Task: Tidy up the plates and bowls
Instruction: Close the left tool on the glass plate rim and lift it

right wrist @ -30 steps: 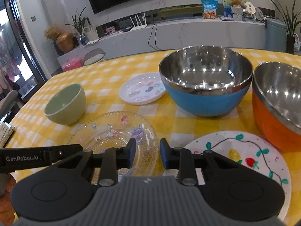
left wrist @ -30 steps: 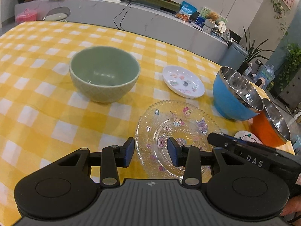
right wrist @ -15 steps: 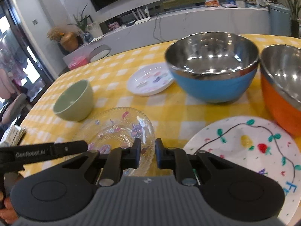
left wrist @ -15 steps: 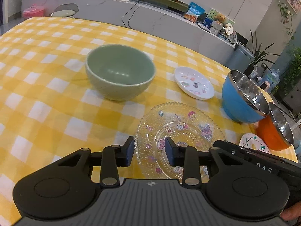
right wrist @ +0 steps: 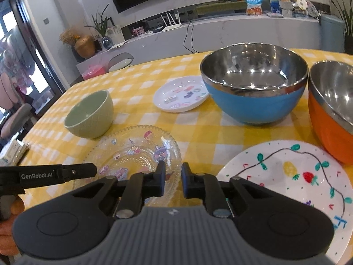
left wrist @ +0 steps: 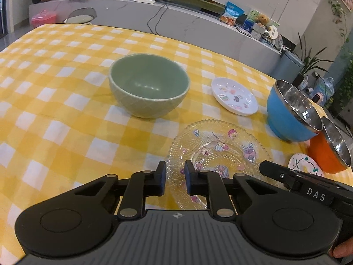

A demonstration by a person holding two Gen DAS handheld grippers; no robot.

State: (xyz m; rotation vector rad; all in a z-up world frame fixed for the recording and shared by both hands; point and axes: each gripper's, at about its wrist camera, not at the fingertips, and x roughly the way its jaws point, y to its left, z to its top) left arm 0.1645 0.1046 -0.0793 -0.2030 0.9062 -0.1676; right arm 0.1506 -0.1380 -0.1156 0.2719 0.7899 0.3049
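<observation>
A clear glass plate with cartoon prints (left wrist: 220, 152) (right wrist: 136, 152) lies on the yellow checked tablecloth. My left gripper (left wrist: 175, 180) hovers over its near left rim, jaws narrowly apart and empty. My right gripper (right wrist: 173, 180) hovers over its near right rim, jaws narrowly apart and empty. A green ceramic bowl (left wrist: 149, 90) (right wrist: 90, 114) stands beyond to the left. A small white sticker plate (left wrist: 234, 95) (right wrist: 181, 96), a blue steel-lined bowl (left wrist: 291, 114) (right wrist: 253, 84), an orange steel-lined bowl (left wrist: 331, 150) (right wrist: 331, 108) and a white plate with drawings (right wrist: 293, 176) (left wrist: 305, 165) lie to the right.
The table's edge runs along the left in the right wrist view, with a small box (right wrist: 13, 152) near it. A grey counter (left wrist: 176, 19) with clutter stands behind the table. Each gripper's arm shows in the other's view.
Both grippers have pulled back and risen a little. The left jaws have narrowed slightly. The right jaws narrowed, then opened a little again. No dish has moved.
</observation>
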